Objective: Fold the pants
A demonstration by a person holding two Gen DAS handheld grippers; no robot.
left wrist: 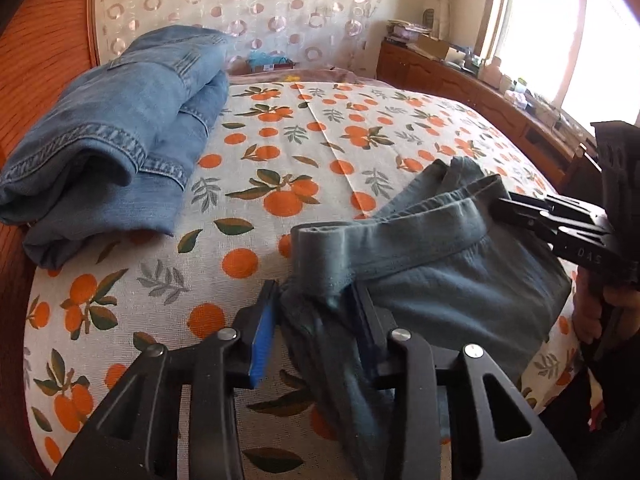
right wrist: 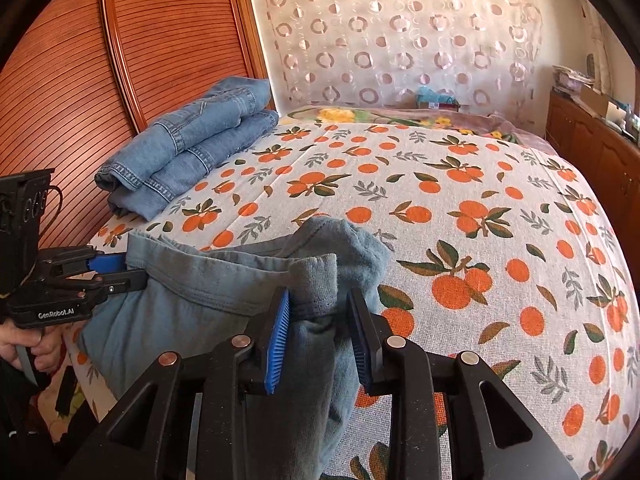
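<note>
Ahead of both grippers: bed, jeans stack far-left, grey-blue pants held at the waistband.

Under and beyond my tools I see the bed (right wrist: 480, 208) in its orange-print sheet, wooden headboard (right wrist: 168, 32) off to the left, patterned curtain (right wrist: 400, 40) straight ahead, wooden cabinet (left wrist: 460, 76) along the right under the window. Folded jeans (left wrist: 120, 128) sit forward-left of both grippers, against the headboard, well apart from the work. Grey-blue pants (right wrist: 192, 300) hang off the near bed edge right at the fingers, waistband stretched between the two tools. Left gripper (left wrist: 316, 320) is pinching a bunched end of the waistband between its blue pads (left wrist: 262, 344); legs droop below it. Right gripper (right wrist: 318, 320) has the other waistband end between its fingers, fabric touching the left pad; I cannot tell if the right pad is pressed on.
</note>
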